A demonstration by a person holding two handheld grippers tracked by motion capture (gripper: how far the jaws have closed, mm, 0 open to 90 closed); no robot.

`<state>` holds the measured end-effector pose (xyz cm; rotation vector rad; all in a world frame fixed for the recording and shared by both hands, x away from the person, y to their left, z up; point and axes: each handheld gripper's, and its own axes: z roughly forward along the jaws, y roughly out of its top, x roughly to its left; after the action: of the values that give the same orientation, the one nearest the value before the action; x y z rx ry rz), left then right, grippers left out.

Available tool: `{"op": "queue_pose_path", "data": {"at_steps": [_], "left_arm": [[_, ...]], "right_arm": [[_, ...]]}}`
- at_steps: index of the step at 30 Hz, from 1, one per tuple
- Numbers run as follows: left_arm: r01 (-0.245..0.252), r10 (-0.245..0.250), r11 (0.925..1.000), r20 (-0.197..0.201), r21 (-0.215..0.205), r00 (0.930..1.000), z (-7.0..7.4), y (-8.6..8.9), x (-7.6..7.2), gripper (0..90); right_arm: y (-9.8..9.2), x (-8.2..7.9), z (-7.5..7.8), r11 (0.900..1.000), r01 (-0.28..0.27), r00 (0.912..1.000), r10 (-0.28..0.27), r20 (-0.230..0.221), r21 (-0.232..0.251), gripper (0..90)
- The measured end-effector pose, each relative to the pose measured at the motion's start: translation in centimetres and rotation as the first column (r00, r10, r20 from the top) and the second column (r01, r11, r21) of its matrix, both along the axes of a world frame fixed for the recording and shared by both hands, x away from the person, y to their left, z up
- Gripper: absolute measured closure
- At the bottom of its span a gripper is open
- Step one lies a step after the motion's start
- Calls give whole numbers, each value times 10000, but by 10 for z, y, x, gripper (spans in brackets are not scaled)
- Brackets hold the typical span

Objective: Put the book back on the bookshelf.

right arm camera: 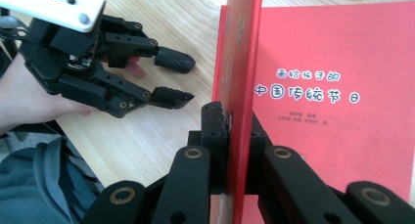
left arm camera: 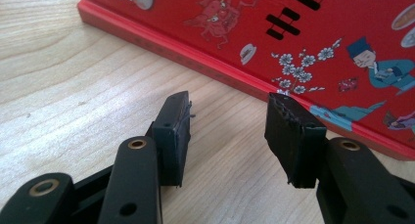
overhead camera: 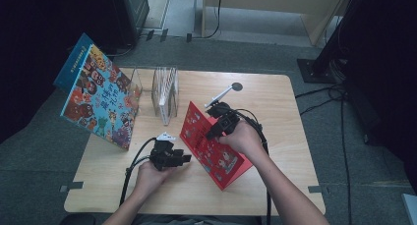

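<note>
A red picture book [overhead camera: 223, 161] lies right of the table's middle with its illustrated hard cover raised at a slant. My right gripper [overhead camera: 212, 133] is shut on the cover's upper edge; in the right gripper view the pads [right arm camera: 215, 126] clamp the thin red board [right arm camera: 241, 62]. The red title page [right arm camera: 333, 111] with white characters lies flat beyond it. My left gripper [overhead camera: 187, 158] rests low on the table just left of the book, open with nothing between its jaws. In the left gripper view the left gripper [left arm camera: 227, 131] faces the cover's lower edge [left arm camera: 195, 57]. It also appears as the left gripper [right arm camera: 190, 80] in the right gripper view.
A large colourful picture book [overhead camera: 98, 99] stands tilted at the table's left back corner. A clear acrylic rack [overhead camera: 165, 90] holding thin books stands behind the red book. Bare wood [overhead camera: 275, 107] stretches to the right, with cables trailing toward the front edge.
</note>
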<state>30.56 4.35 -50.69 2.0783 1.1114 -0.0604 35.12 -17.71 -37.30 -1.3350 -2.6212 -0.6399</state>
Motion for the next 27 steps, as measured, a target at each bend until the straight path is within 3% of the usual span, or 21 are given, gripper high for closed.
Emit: {"op": "queue_pose_path", "data": {"at_steps": [7, 13, 21, 27], "left_arm": [[-118, 117, 9998, -41, -179, 9999, -1, 1, -1, 509], [-52, 50, 9995, -61, -296, 10000, -1, 0, -2, 436], [13, -23, 9995, -317, -327, 9995, 1, -4, 1, 353], [165, -178, 9971, -159, -737, 9997, 12, -8, 5, 345]], "right_arm": [[-3, 3, 0, 10000, 16, 9999, -17, -135, -62, 868], [-3, 3, 3, 9997, 10, 9994, -18, -334, -227, 883], [-9, 4, 12, 9998, -60, 9996, 65, -277, 183, 883], [-20, 8, 28, 9975, 66, 9998, -51, -215, 701, 883]]}}
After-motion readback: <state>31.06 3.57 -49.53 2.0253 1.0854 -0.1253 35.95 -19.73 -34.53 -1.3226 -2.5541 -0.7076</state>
